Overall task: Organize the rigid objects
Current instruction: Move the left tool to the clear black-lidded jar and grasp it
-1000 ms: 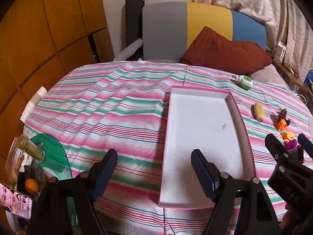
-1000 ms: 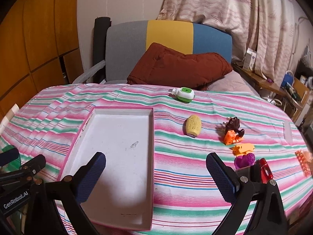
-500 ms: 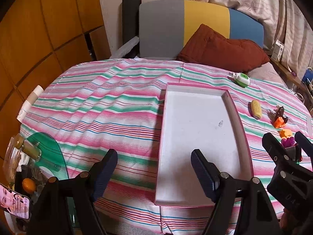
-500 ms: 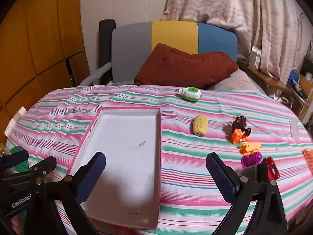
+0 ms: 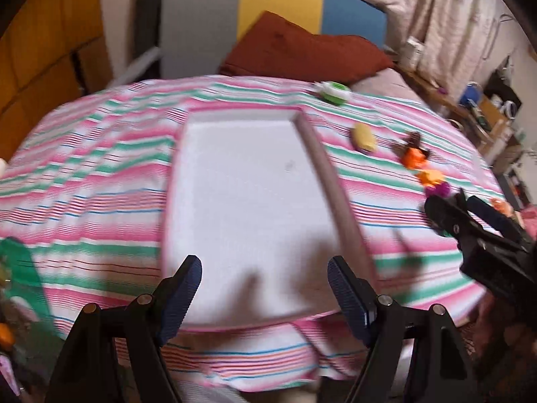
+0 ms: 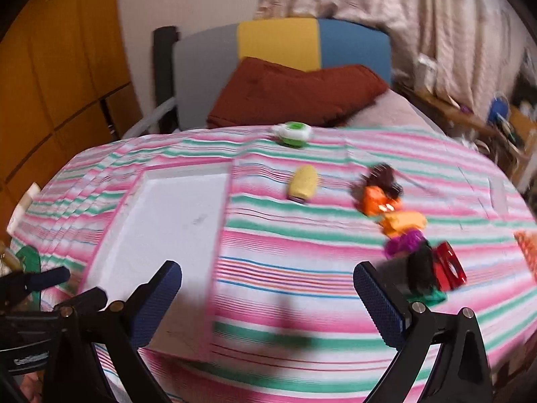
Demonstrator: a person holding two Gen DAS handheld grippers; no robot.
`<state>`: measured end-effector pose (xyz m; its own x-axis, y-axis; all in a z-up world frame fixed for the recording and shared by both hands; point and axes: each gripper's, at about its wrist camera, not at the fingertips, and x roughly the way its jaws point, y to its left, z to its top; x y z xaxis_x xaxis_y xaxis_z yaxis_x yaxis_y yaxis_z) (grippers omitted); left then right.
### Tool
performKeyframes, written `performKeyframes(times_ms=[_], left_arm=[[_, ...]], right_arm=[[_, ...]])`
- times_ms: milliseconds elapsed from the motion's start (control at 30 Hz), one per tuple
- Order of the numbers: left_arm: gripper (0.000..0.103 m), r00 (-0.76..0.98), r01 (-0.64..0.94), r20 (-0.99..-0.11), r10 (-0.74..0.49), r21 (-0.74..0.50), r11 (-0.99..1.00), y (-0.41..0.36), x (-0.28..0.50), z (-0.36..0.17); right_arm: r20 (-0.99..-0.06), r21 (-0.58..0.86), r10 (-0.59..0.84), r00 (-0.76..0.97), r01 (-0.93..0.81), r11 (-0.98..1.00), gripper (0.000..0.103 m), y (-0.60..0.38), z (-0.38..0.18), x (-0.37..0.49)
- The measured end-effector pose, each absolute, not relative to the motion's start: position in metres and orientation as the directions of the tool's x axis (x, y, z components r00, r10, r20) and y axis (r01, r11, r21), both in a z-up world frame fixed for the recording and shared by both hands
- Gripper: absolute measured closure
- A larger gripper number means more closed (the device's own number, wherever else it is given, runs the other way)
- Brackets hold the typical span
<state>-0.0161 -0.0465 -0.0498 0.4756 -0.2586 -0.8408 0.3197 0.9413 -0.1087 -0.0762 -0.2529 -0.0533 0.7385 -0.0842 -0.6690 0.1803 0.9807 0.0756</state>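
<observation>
Left gripper (image 5: 265, 292): jaws spread wide, nothing between them, low centre of the left wrist view over the near end of the tray (image 5: 312, 141). Right gripper (image 6: 268, 295): jaws also wide apart and empty, low centre of its own view over bare striped cloth (image 6: 285, 245).

Count, outward from the jaws:
- One shallow white tray with pink rim, centre of left view, lower left of right view. Nothing in it.
- Small toys in a loose line, right of the tray: one yellow oval piece (image 6: 303, 184), one orange-and-brown figure (image 6: 379, 191), one orange piece (image 6: 402, 223), one purple piece (image 6: 404, 243), one red piece (image 6: 448, 265).
- One green-and-white round gadget (image 6: 293, 132) at the far edge of the cloth, upper centre.
- One rust-brown cushion (image 6: 288, 97) against a grey, yellow and blue backrest (image 6: 278, 43), top of frame.

Hard to make out: both views are motion-blurred. A dark blurred shape and a green bit sit just beside the red piece, partly behind the right gripper's right finger; identity unclear. An orange patterned item is cut off at the right frame edge.
</observation>
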Motion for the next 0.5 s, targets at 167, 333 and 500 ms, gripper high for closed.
performKeyframes(times_ms=[167,333,500], left_arm=[[0.032,0.438,0.403,-0.852,-0.288,-0.101,0.910,-0.076,-0.025,-0.052],[0.032,0.424,0.452,-0.862,-0.279,-0.065,0.890,-0.094,-0.033,-0.057],[0.032,0.418,0.438,-0.858,-0.298,-0.097,0.894,-0.089,-0.034,-0.056]], right_arm=[[-0.661,0.077,-0.179,0.729,0.303,0.950,0.000,-0.315,-0.056,-0.088],[-0.726,0.105,-0.160,0.669,0.337,0.936,0.006,-0.358,-0.069,-0.071],[-0.736,0.200,0.022,0.677,0.186,0.962,0.005,-0.343,-0.075,-0.050]])
